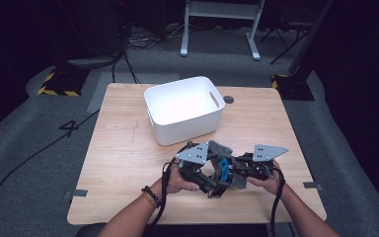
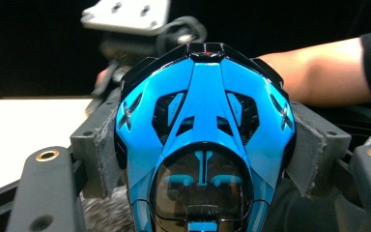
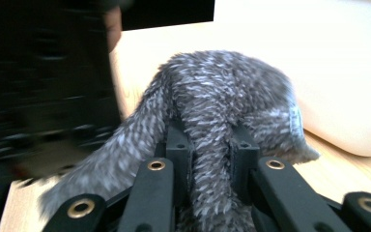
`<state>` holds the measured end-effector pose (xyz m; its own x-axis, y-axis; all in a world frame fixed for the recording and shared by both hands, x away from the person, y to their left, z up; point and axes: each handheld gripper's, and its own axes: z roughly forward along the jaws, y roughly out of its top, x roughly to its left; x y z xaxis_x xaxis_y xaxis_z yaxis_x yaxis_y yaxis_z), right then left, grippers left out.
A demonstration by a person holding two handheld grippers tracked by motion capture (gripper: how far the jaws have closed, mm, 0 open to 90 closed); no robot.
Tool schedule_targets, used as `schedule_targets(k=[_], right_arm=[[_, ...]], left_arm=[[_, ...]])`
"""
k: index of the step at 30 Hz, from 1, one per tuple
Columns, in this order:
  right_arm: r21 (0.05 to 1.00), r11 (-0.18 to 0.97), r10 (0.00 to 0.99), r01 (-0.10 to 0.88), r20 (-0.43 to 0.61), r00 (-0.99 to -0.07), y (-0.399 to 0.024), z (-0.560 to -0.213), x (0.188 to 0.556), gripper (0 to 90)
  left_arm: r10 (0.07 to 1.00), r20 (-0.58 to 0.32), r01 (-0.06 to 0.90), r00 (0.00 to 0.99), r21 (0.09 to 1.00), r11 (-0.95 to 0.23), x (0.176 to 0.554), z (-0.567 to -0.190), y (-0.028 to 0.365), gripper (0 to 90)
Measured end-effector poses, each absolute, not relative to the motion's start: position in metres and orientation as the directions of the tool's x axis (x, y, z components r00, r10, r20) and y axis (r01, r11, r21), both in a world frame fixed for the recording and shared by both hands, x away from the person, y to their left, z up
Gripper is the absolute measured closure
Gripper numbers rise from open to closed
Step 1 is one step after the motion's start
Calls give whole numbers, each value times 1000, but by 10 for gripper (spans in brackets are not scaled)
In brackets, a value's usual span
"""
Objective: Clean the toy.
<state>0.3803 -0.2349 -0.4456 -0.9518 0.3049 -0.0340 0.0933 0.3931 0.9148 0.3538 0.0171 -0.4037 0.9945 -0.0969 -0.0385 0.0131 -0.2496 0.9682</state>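
Left gripper view: blue toy (image 2: 205, 145) right up at lens, clamped btw grey pads (image 2: 101, 145); glossy hard plastic, angular, black vents. Right gripper view: grey fuzzy cloth (image 3: 212, 111) pinched in near-shut jaws, soft, shaggy, floppy. High view: left gripper (image 1: 209, 183) & right gripper (image 1: 227, 174) nose to nose over wood table (image 1: 118, 148), near edge, just short of white bin (image 1: 185, 108). Advice: keep both grips firm, move slow; slick shell prob. slips, loose fur may snag.
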Motion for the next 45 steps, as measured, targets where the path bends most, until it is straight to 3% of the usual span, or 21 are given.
schedule_targets(k=[3,8,21,26,28,30,36,45], right_arm=[[913,397,303,91,-37,-952,-231,-450,382,759],[898,431,178,89,12,-984,-226,-457,382,761],[822,568,18,38,34,-999,-216,-477,373,760],[796,603,61,54,22,-998,-224,-479,373,750],[786,610,146,99,11,-989,-239,-479,378,724],[784,609,171,117,14,-985,-243,-479,380,720],[751,632,283,192,6,-959,-269,-481,387,616],[707,664,343,244,3,-939,-272,-483,391,464]], left_arm=[[-124,-44,11,991,968,-251,351,-404,14,261],[-133,-41,12,990,977,-212,353,-397,22,261],[-26,18,-22,999,989,-147,356,-376,51,261],[53,36,-25,998,983,-182,361,-378,62,261],[106,43,-19,993,975,-221,363,-383,70,261],[125,38,-8,991,971,-237,363,-386,73,261],[183,22,33,983,957,-289,367,-397,89,261],[235,-10,94,972,932,-351,372,-411,104,261]])
